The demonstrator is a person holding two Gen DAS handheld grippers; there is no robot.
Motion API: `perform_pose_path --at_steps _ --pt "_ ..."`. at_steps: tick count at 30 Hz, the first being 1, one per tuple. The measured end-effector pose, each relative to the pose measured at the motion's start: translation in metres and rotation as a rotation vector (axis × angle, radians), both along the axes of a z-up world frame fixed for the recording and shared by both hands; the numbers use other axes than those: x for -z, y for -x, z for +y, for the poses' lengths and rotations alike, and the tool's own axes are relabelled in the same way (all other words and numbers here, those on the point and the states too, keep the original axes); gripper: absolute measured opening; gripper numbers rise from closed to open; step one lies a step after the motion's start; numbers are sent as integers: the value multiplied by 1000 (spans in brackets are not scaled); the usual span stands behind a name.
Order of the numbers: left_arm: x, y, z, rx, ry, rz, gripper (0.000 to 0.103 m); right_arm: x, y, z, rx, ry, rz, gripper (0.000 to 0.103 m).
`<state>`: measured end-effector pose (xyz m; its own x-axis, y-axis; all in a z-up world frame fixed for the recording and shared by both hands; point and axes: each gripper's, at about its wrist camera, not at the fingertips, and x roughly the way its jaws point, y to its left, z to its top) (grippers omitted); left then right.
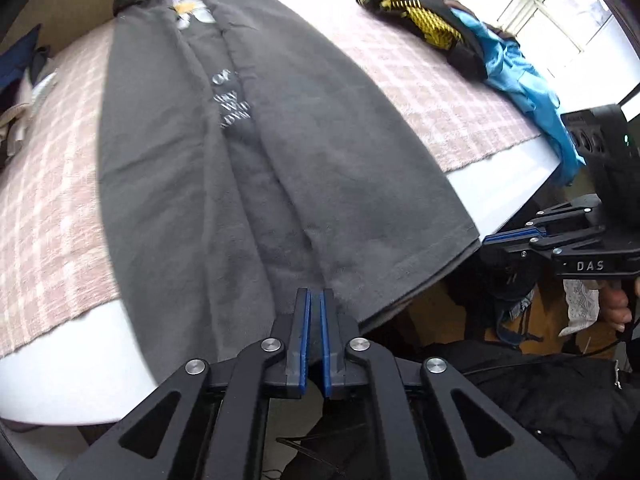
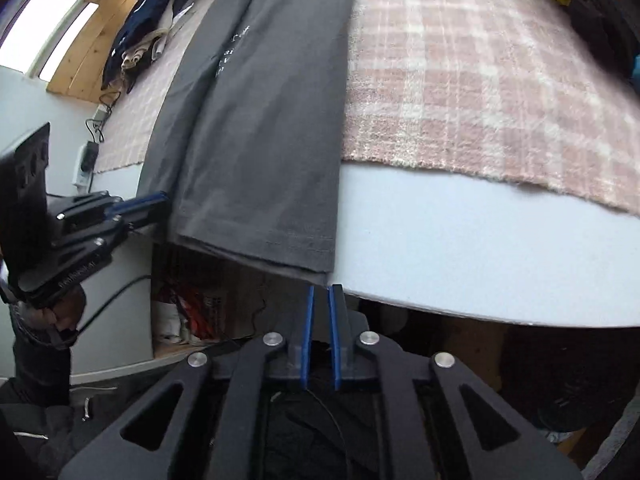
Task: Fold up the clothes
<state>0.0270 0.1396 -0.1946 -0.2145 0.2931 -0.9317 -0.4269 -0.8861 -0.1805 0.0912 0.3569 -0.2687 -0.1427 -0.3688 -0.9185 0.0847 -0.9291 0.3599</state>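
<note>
A dark grey T-shirt (image 1: 248,152) with white print lies lengthwise on the table, both sides folded in toward the middle, its hem hanging over the near edge. It also shows in the right wrist view (image 2: 264,132). My left gripper (image 1: 316,300) is at the hem's middle, its jaws nearly closed with hem fabric between them. My right gripper (image 2: 321,294) sits just below the hem's right corner, jaws almost together, and I cannot tell whether cloth is pinched. Each gripper shows in the other's view: the right one (image 1: 516,238), the left one (image 2: 136,204).
A pink checked cloth (image 1: 432,92) covers the white table (image 2: 460,248). A pile of yellow-black and blue clothes (image 1: 472,44) lies at the far right. Folded clothes (image 2: 144,36) sit at the far left. Bags and cables are under the table.
</note>
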Motion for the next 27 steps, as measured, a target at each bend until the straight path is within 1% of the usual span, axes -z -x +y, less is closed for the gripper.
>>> perform_pose_path --at_steps 2,4,5,6,8,9,11,14,16,17,18,19,20,21,22,24,27 --pt "-14 -10 -18 -31 -1 40 10 -19 -2 -1 -8 -2 54 8" --pt "-18 -17 -30 -68 8 76 22 -37 2 -5 -16 46 89 8" --pt "-17 -20 -37 -76 7 80 25 -45 6 -8 -21 71 106 10" --pt "-14 -22 -45 -83 1 75 26 -52 14 -13 -33 89 121 12" --pt "-5 -21 -53 -89 -18 57 26 -64 30 -23 -55 101 147 25" --pt "-1 -19 -53 -92 -25 57 26 -69 39 -29 -57 87 155 27" --pt "10 -11 -49 -78 -55 49 26 -75 52 -35 -59 79 167 27" --pt "30 -2 -29 -51 -43 41 28 -79 64 -40 -61 89 168 27" --pt "30 -3 -16 -44 -119 28 30 -81 69 -41 -68 87 160 27" --pt "25 -8 -10 -15 -200 4 30 -81 73 -43 -75 86 151 27" --pt "16 -17 -5 15 -229 27 32 -84 77 -43 -83 81 148 27" --pt "6 -27 0 44 -243 64 32 -88 82 -41 -93 72 151 27" --pt "0 -36 2 48 -211 98 32 -93 88 -40 -104 62 156 27" --pt "-3 -43 -1 35 -183 111 32 -99 98 -39 -114 52 164 27" --pt "-4 -48 -8 8 -176 112 32 -106 109 -39 -123 42 174 27" --pt "-2 -55 -29 -65 -177 98 32 -116 133 -41 -143 24 189 27" --pt "9 -54 -54 -180 -171 83 32 -122 174 -52 -180 2 197 27"
